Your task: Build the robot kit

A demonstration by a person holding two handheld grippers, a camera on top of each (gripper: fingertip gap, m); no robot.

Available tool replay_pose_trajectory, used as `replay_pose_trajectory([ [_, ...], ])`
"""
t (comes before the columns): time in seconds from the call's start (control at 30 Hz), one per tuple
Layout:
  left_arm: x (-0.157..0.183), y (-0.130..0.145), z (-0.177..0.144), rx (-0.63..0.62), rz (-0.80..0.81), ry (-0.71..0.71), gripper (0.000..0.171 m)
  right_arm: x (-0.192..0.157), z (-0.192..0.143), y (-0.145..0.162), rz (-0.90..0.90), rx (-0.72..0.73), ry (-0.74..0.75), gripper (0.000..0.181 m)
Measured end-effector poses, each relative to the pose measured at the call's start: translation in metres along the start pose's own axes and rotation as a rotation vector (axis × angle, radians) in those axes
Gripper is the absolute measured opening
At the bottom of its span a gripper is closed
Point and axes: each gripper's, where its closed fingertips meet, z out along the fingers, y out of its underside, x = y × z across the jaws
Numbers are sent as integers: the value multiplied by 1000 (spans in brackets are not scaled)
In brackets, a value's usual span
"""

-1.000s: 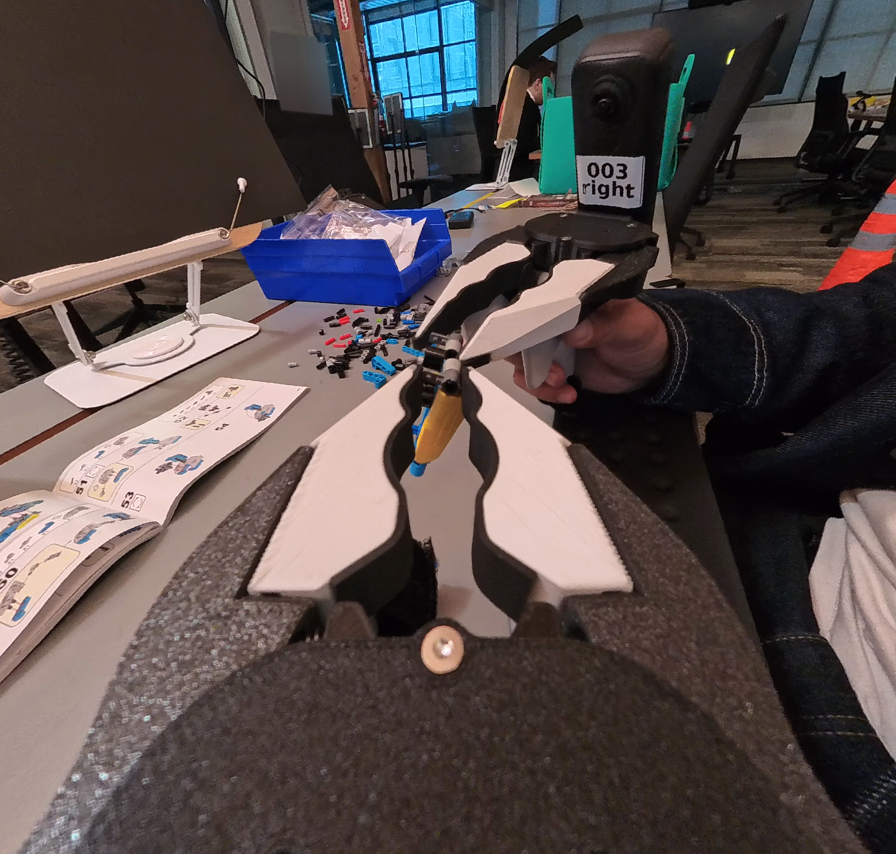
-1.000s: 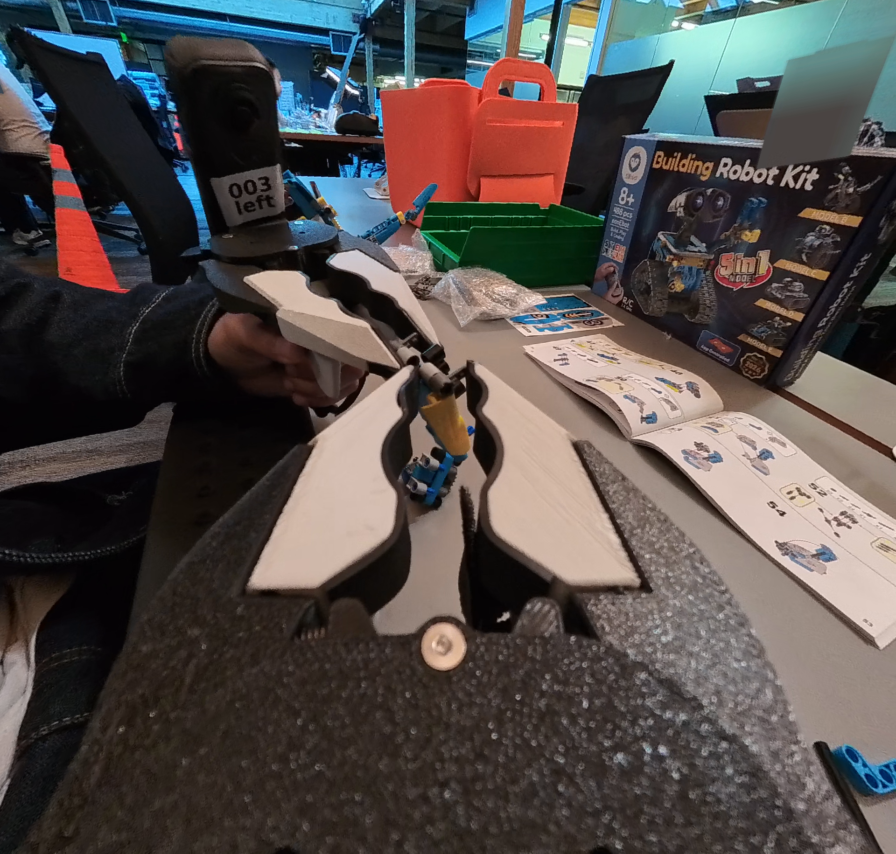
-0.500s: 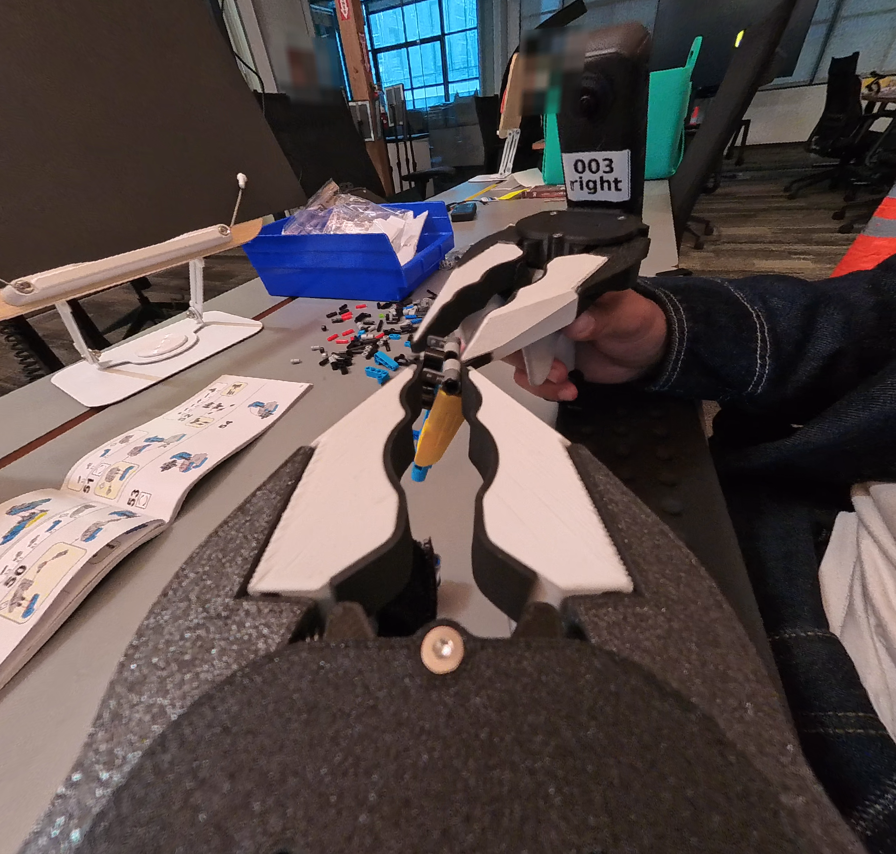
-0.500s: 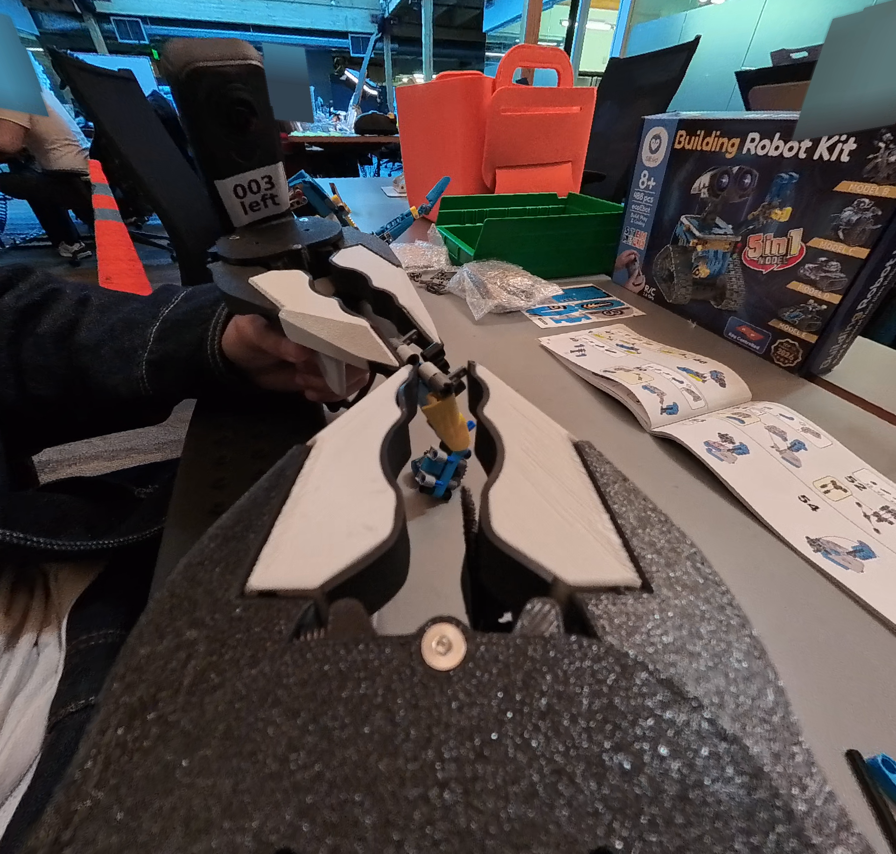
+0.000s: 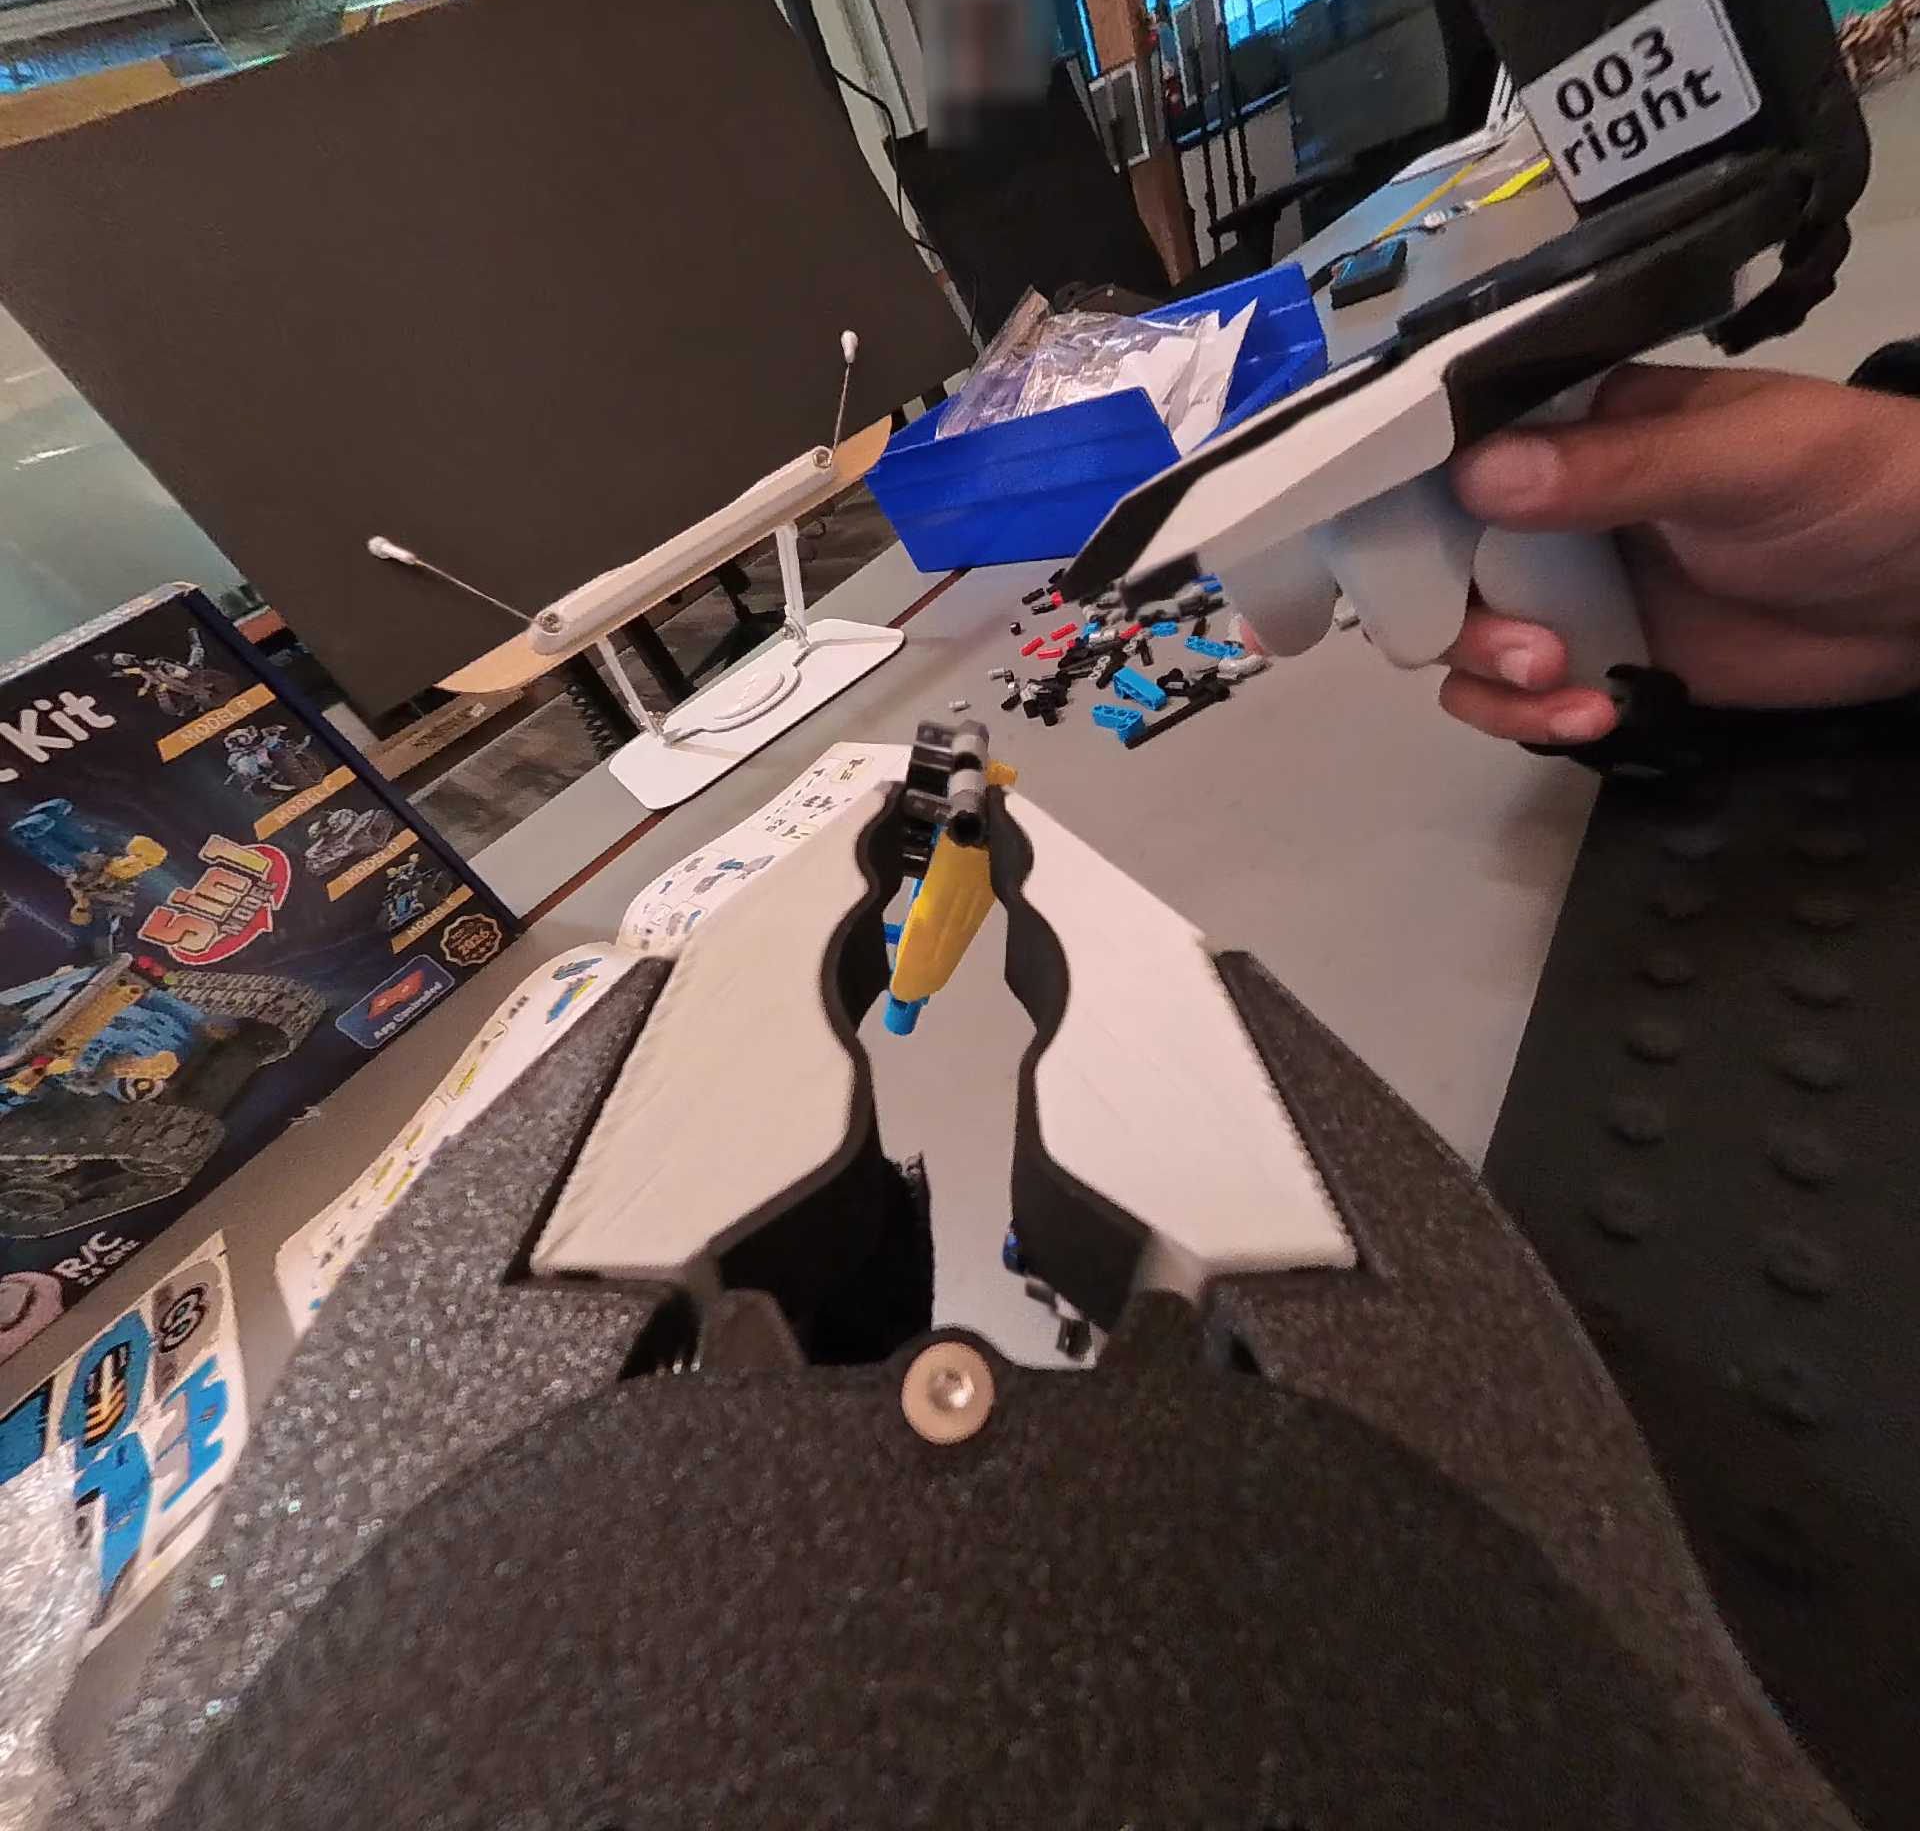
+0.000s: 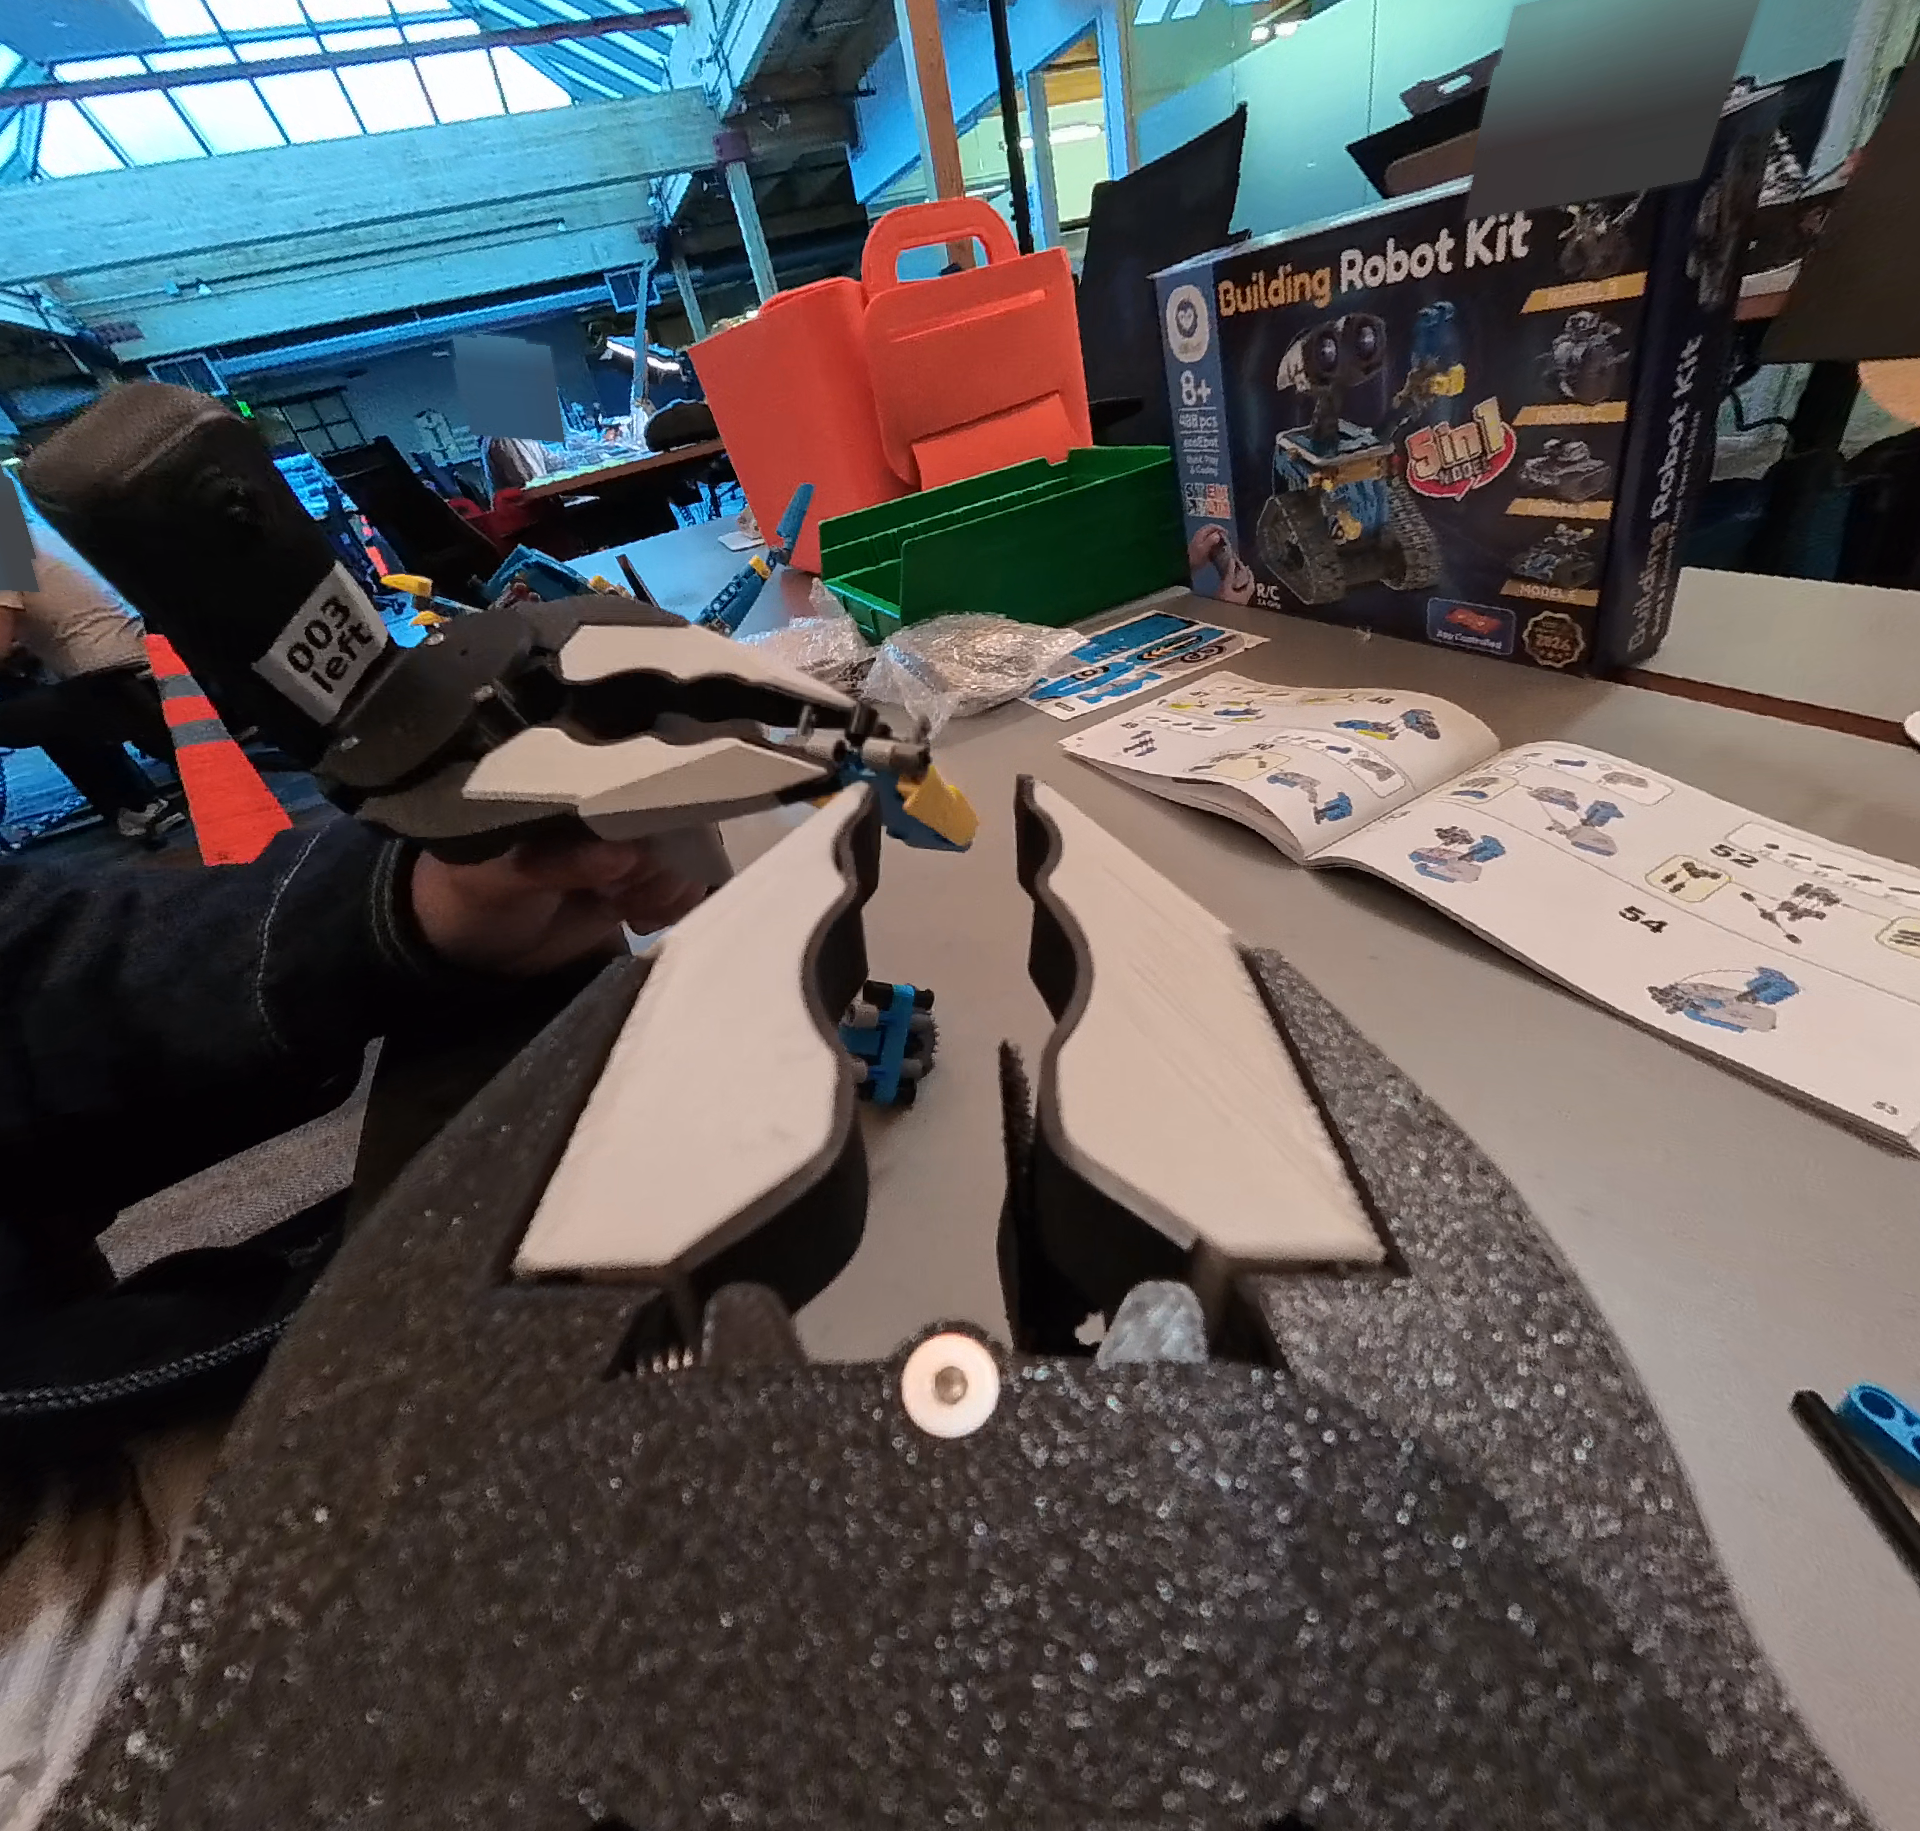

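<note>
My left gripper [image 5: 951,810] is shut on a small brick assembly [image 5: 940,908] with a yellow part, blue pins and a black and grey joint sticking out past the fingertips. It holds the assembly above the grey table [image 5: 1299,898]. In the right wrist view the left gripper [image 6: 831,732] comes in from the left, held by a hand, with the assembly [image 6: 930,794] at its tip. My right gripper [image 6: 940,794] is open and empty, its left fingertip just beside the assembly. A small blue and black sub-assembly [image 6: 888,1043] lies on the table between the right fingers. The right gripper [image 5: 1086,576] also shows in the left wrist view, over the loose pieces.
Loose small pieces [image 5: 1122,659] lie before a blue bin [image 5: 1081,472]. An open instruction booklet [image 6: 1455,825], a kit box [image 6: 1434,431], a green bin [image 6: 997,534], an orange bag [image 6: 914,368], plastic bags [image 6: 966,654] and a white stand [image 5: 748,701] stand around. A black studded mat [image 5: 1714,1054] lies at the table's edge. The tips of one gripper are about 6 centimetres away from the tips of the other.
My right gripper has opened, let go of the assembly and drawn back from it. My left gripper has swung left and tilted, still holding the assembly.
</note>
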Motion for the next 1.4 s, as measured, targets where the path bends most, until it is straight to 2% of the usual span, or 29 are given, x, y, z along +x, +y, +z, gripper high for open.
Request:
replay_pose_trajectory([
  [0.3,-21,14,7,-42,-47,-33,15,1,-3,0,-11,2,20,22],
  [0.57,-36,30,7,-97,-51,-76,15,3,4,9,-6,-52,16,22],
  [0.77,-34,17,-1,-36,-63,-80,15,-4,7,13,-45,-73,4,20],
  [1.17,-22,15,0,-44,51,-90,16,-1,4,12,-68,-69,39,20],
  [1.4,-23,13,-2,-29,14,-84,15,1,6,15,-84,-87,60,25],
])
